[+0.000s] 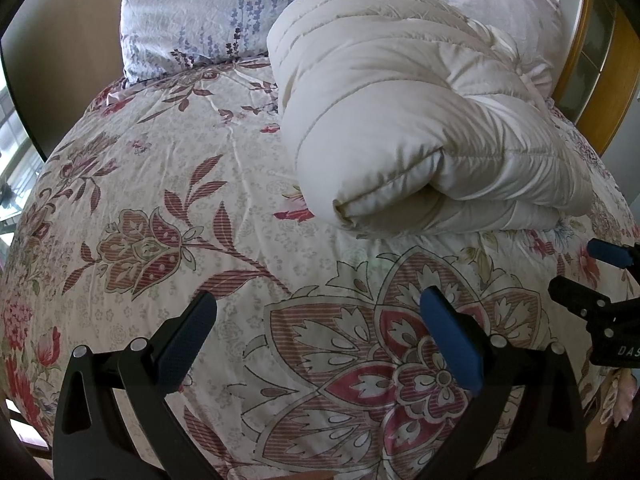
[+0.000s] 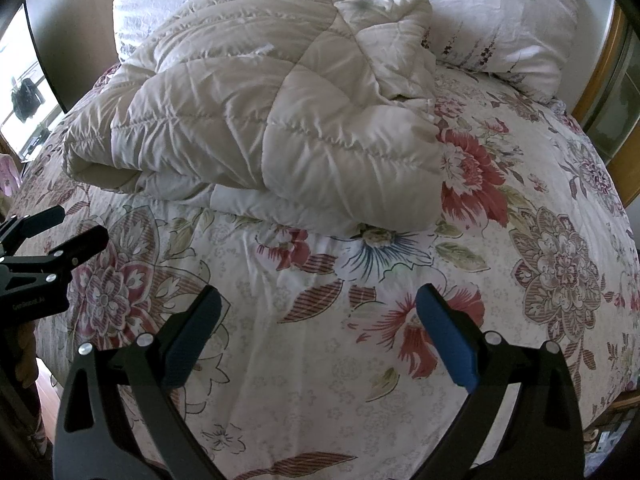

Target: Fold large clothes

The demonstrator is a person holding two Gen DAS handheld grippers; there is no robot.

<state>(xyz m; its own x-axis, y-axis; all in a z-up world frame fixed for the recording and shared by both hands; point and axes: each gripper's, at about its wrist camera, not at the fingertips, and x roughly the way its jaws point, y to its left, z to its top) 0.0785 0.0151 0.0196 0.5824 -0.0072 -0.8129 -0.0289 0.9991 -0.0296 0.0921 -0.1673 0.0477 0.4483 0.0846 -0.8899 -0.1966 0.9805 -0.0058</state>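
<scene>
A cream quilted padded garment [image 1: 404, 120] lies folded into a thick bundle on the floral bedspread [image 1: 168, 208]; it also shows in the right wrist view [image 2: 280, 120]. My left gripper [image 1: 318, 300] is open and empty, hovering over the bedspread in front of the bundle. My right gripper [image 2: 318, 300] is open and empty, also short of the bundle. The right gripper shows at the right edge of the left wrist view [image 1: 592, 268]. The left gripper shows at the left edge of the right wrist view [image 2: 76, 226].
Floral pillows [image 1: 200, 20] lie at the head of the bed behind the bundle, one also in the right wrist view [image 2: 500, 20]. A wooden bed frame [image 1: 580, 60] runs along the right. A window [image 2: 24, 88] is at the left.
</scene>
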